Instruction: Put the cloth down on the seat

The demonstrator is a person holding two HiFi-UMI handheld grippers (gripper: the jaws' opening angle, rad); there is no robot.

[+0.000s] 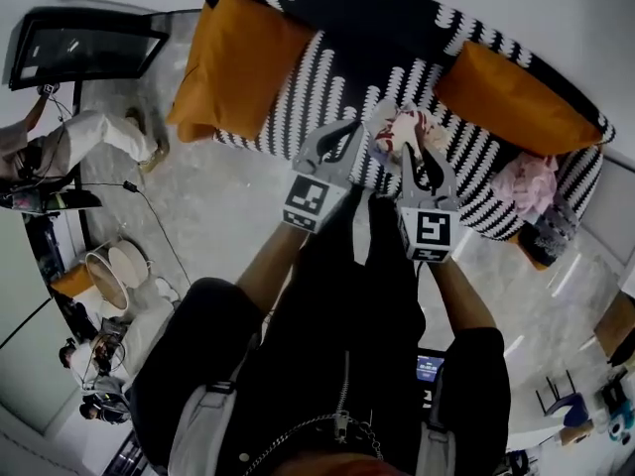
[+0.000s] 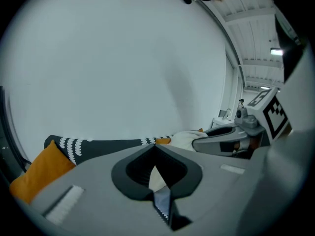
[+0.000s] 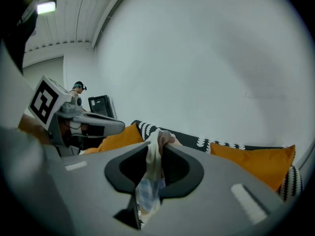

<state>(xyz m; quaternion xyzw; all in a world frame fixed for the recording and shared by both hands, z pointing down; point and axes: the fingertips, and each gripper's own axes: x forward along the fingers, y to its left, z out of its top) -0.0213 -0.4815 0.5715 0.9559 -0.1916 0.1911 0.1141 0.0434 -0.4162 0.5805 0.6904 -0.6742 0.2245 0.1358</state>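
A pale cloth with red print (image 1: 399,127) hangs just above the striped black-and-white sofa seat (image 1: 298,97), bunched between the two gripper tips. My right gripper (image 1: 406,142) is shut on it. In the right gripper view the cloth (image 3: 153,163) runs up through the jaws of the right gripper (image 3: 156,141) and pokes out past the tips. My left gripper (image 1: 357,127) touches the cloth's left edge. In the left gripper view the left gripper (image 2: 156,146) has its tips together, with a pale strip of cloth (image 2: 154,177) inside them.
Orange cushions lie at the sofa's left (image 1: 238,62) and right (image 1: 516,102). A pink garment (image 1: 526,181) sits on the right end of the seat. On the floor to the left are a seated person's legs (image 1: 99,132), a dark screen (image 1: 84,43) and round baskets (image 1: 114,271).
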